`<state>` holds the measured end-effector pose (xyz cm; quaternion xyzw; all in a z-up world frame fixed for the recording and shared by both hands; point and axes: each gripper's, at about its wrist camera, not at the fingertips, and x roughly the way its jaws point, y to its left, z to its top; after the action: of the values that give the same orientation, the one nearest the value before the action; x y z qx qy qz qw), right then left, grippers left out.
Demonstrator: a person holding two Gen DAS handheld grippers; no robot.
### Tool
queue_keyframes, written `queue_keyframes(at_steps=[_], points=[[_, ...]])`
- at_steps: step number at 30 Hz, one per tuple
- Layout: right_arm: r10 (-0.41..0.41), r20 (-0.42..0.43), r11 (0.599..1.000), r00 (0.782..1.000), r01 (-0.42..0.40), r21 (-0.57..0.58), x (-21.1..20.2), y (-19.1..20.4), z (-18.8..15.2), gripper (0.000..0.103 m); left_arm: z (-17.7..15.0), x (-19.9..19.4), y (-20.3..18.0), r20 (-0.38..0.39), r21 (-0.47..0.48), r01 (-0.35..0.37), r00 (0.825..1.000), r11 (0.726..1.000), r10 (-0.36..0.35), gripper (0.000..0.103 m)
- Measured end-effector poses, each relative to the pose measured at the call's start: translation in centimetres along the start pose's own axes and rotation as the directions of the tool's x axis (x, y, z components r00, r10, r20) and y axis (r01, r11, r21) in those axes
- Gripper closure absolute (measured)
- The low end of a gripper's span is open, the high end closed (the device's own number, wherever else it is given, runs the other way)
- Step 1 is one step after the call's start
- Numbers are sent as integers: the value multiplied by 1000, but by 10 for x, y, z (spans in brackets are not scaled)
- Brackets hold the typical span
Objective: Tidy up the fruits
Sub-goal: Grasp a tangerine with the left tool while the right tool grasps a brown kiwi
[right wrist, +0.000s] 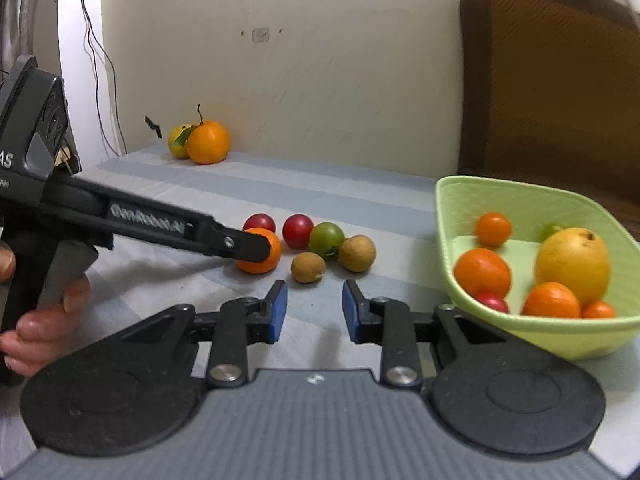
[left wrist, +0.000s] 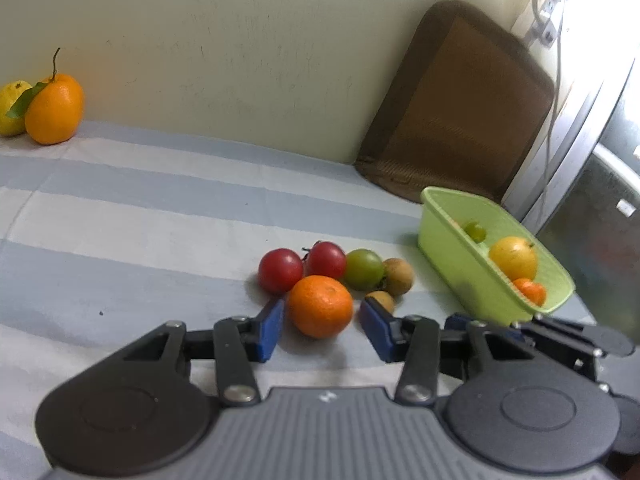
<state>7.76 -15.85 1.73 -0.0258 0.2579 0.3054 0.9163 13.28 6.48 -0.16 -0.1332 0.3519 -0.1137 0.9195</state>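
Now the round orange tangerine [left wrist: 320, 306] sits at the near edge of a loose cluster on the striped blue-and-white cloth [left wrist: 140, 216], with 2 red plums [left wrist: 280, 271] and a green one [left wrist: 364, 269] just behind it. It looks next in line for the pale green plastic basket [right wrist: 460, 216], already loaded with fruit. Left gripper [left wrist: 322, 326] brackets the tangerine, pads apart from the skin, nothing grasped yet. Right gripper [right wrist: 315, 312] hovers empty, jaws parted, near a small brown fruit [right wrist: 308, 267].
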Motion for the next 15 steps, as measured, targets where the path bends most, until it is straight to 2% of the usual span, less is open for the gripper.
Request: queue_keyframes(at_steps=[8,15], points=[[32,-37,999,999,-33,-11,21,3,11,70,-8,-26,9,32,-1,15,999,1000,-15,68],[18,-66,1000,998,-19,-14,39,5,18,71,-19,-43,17,31,-8,-10,999,1000,10,68]])
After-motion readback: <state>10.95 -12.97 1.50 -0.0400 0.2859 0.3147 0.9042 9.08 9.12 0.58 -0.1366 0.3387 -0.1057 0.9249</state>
